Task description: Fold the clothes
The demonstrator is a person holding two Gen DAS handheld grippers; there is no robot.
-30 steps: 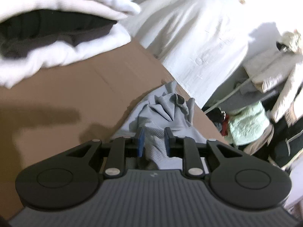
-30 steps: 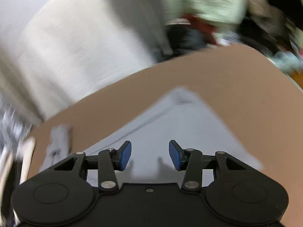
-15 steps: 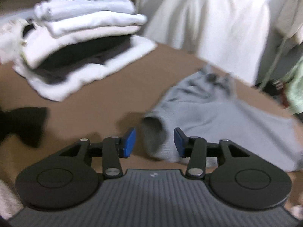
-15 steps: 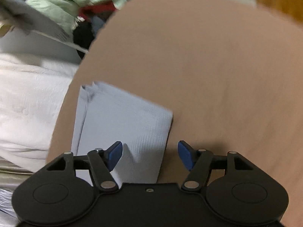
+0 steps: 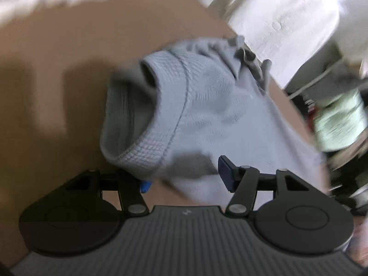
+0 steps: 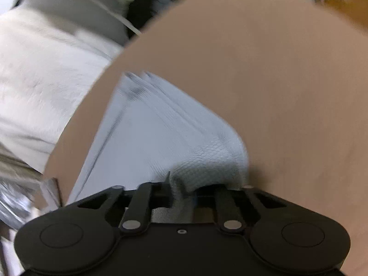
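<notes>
Left wrist view: the left gripper (image 5: 184, 174) is wide open. Its two blue pads sit on either side of a ribbed cuff of the grey garment (image 5: 218, 105), but they are not pinching it. The cuff lies just in front of the pads, around 11 o'clock from them. The garment lies on the brown table (image 5: 69, 50). It runs long from the cuff near the gripper up toward 1 o'clock, where it is bunched up at the table edge. The open cuff faces 10 o'clock.

Right wrist view: the right gripper (image 6: 184, 195) is closed on a corner of the grey garment (image 6: 147, 133). The cloth humps up between the jaws. From there the garment stretches toward 11 o'clock, fairly flat, with layers showing at its far edge.

The fold looks only partly done. One end is still crumpled and needs smoothing, and more folds are probably left.
</notes>
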